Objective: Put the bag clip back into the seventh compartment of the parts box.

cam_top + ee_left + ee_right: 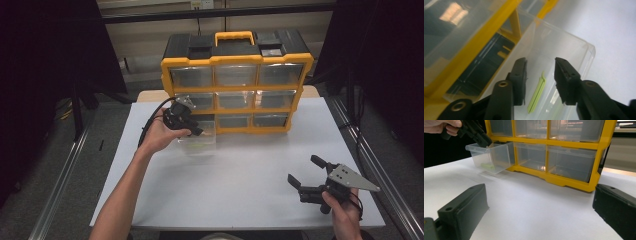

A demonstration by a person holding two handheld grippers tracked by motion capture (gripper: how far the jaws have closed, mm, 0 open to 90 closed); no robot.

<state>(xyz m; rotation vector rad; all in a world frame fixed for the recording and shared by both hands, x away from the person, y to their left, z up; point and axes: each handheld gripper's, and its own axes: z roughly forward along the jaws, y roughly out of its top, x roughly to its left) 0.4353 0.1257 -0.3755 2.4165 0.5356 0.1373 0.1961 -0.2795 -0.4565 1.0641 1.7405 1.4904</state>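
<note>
Yellow-and-black drawer cabinet (237, 82) upright at the far edge of the white tabletop (240, 180), three rows of clear drawers facing the near edge, yellow handle on top. Bottom-left clear drawer (199, 140) pulled well out of its slot, front end reaching over the tabletop toward the near edge, back end in the frame. Pale green strip (537, 92) flat on the drawer floor, lengthwise, seen through the clear wall in the right gripper view as a small green patch (487, 166) near the drawer's bottom. Left hand-held gripper (196, 131) over the open drawer near the far left of the tabletop, angled down into it, gripped by the left hand (161, 132), cable trailing off to the left. Jaws narrowly parted in the left gripper view, left hand-held gripper (540, 72) straddling the green strip from above, pads clear of it, nothing clamped. Right hand-held gripper (306, 172) low near the near right corner of the tabletop, held by the right hand (345, 205), grey three-cornered plate on top, pointing toward the cabinet. Jaws spread wide, bare tabletop between them, right hand-held gripper (539, 202) holding nothing, well apart from drawer and cabinet.
</note>
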